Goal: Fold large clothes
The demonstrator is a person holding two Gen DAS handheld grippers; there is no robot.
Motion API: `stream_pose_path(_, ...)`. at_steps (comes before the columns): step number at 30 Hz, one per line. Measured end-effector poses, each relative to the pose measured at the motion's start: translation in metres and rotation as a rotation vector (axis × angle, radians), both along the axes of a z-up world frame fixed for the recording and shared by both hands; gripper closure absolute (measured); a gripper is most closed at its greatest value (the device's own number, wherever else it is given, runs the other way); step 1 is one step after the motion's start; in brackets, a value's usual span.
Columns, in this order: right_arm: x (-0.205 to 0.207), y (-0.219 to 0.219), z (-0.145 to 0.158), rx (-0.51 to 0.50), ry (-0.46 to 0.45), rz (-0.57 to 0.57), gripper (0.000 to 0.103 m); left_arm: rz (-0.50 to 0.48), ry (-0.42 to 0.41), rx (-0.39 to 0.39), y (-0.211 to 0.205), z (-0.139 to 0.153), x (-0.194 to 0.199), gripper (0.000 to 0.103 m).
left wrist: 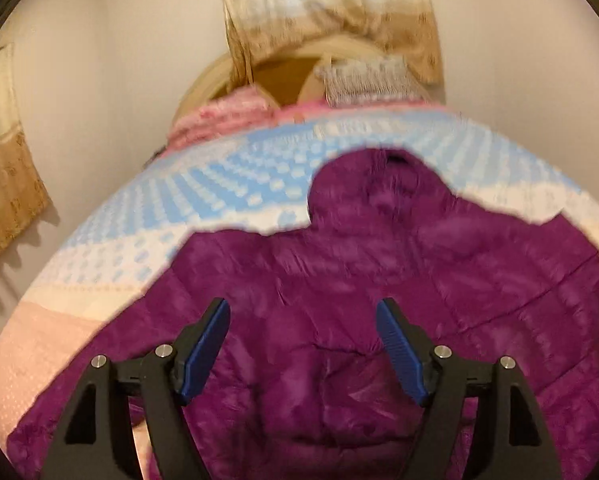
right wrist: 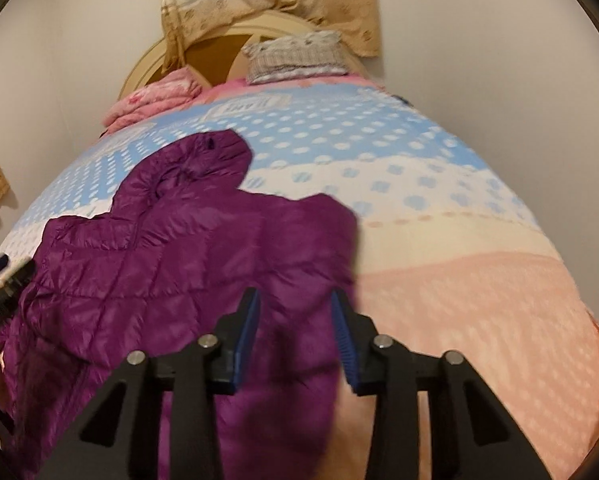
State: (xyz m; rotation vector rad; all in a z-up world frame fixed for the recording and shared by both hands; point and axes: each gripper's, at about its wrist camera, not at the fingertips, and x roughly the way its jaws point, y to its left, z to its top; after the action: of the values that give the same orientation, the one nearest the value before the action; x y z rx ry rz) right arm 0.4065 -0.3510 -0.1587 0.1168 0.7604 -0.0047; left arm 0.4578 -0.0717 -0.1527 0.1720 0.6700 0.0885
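Presently a purple quilted jacket (right wrist: 187,264) lies spread on the bed (right wrist: 479,288), hood toward 12 o'clock near the headboard, hem toward 6 o'clock at the person's side; laid out flat like this, probably so sleeves and sides can be turned inward. Left gripper (left wrist: 303,344) hangs over the jacket's lower middle, jaws spread wide, nothing between them. Right gripper (right wrist: 295,340) sits over the jacket's edge at 3 o'clock, where fabric meets pink bedspread; jaws parted with purple fabric showing between them, but whether the pads touch cloth cannot be told, since the picture is blurred. Judgement: right gripper is placed to take that side edge for a first fold toward 9 o'clock, with the left one ready at centre to hold or crease. Pillow (right wrist: 299,58) and pink folded blanket (right wrist: 155,96) lie at 12 o'clock, well apart from the jacket. Puffy fill may spring back.
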Motion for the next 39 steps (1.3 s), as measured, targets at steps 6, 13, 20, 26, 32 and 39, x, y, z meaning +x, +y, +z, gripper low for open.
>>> stream_pose_path(6,0.026,0.015,-0.039,-0.055,0.094,0.044,0.063,0.038,0.174,-0.082,0.017,-0.052,0.034,0.027)
stream_pose_path(13,0.02,0.024,-0.057,-0.133,0.087,0.033,0.063,0.028,0.181,-0.144,0.021,-0.065,0.037,0.021)
stream_pose_path(20,0.024,0.022,-0.031,-0.137,0.146,0.018,0.063,0.026,0.197,-0.202,0.028,-0.064,0.039,0.017)
stream_pose_path(26,0.023,0.057,-0.008,-0.131,0.1,0.076,0.059,0.032,0.197,-0.186,0.026,-0.064,0.039,0.017)
stream_pose_path(32,0.031,0.084,-0.057,-0.163,0.12,0.099,0.058,0.031,0.21,-0.19,0.026,-0.068,0.045,0.012)
stream_pose_path(39,0.029,0.083,-0.061,-0.172,0.081,0.076,0.055,0.022,0.217,-0.211,0.029,-0.065,0.049,0.01)
